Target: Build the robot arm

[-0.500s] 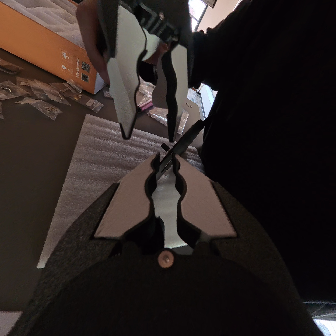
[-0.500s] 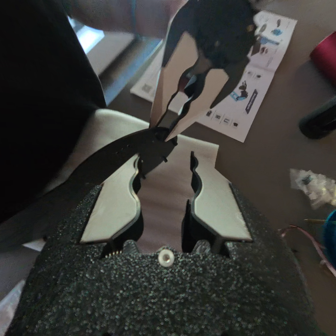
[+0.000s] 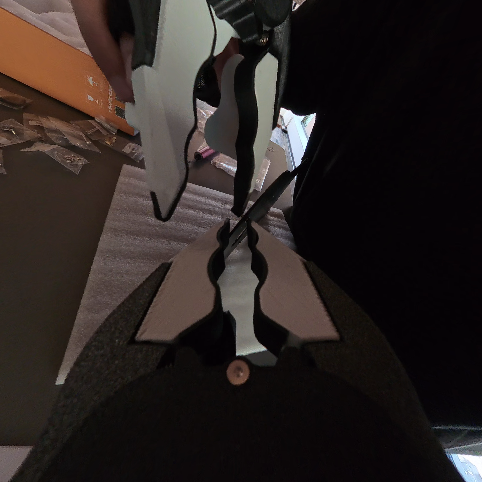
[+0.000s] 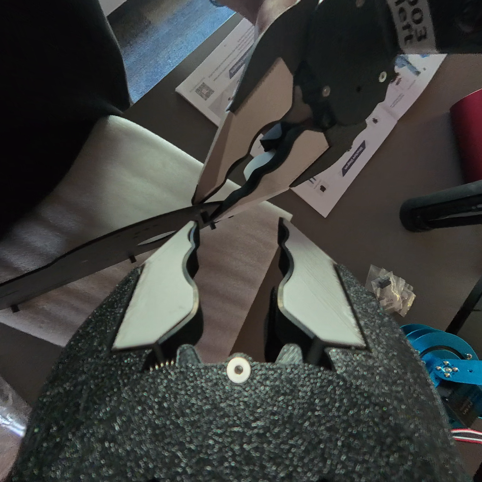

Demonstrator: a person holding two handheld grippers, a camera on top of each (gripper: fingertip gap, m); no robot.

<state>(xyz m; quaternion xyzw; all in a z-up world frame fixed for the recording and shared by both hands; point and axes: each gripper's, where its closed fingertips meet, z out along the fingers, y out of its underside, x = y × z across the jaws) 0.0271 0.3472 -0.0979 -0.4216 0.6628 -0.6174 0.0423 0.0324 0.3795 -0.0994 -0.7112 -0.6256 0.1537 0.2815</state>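
Since the earlier frame my right gripper (image 4: 238, 224) has come closer to the left one, and its tips now hang just beside the end of the thin black plate (image 4: 109, 247). Left gripper (image 3: 237, 224) has hardly moved.

I go from big to small. A white foam sheet (image 3: 146, 234) lies on the dark table (image 3: 52, 234), under both grippers. An orange box (image 3: 52, 67) stands at the far left in the left wrist view, with small clear bags of parts (image 3: 60, 154) beside it. In the right wrist view I see a printed leaflet (image 4: 386, 125) on the table and a blue metal part (image 4: 438, 357) at the right edge.

My left gripper pinches the plate by one narrow end only, with its jaws nearly together. The plate is in the air over the foam and reaches far toward the person's dark clothing. My right gripper holds nothing and its jaws stand wide apart. One finger (image 4: 167, 284) is just beside the plate edge; I cannot tell if they touch.

What can go wrong, in my judgement:
- A long plate held at one tip may turn or slip out if the right finger bumps it.
- Small pegs (image 4: 212, 225) stick out under the plate; a finger could catch one and pull the plate.
- The free end is near the clothing and may snag there.
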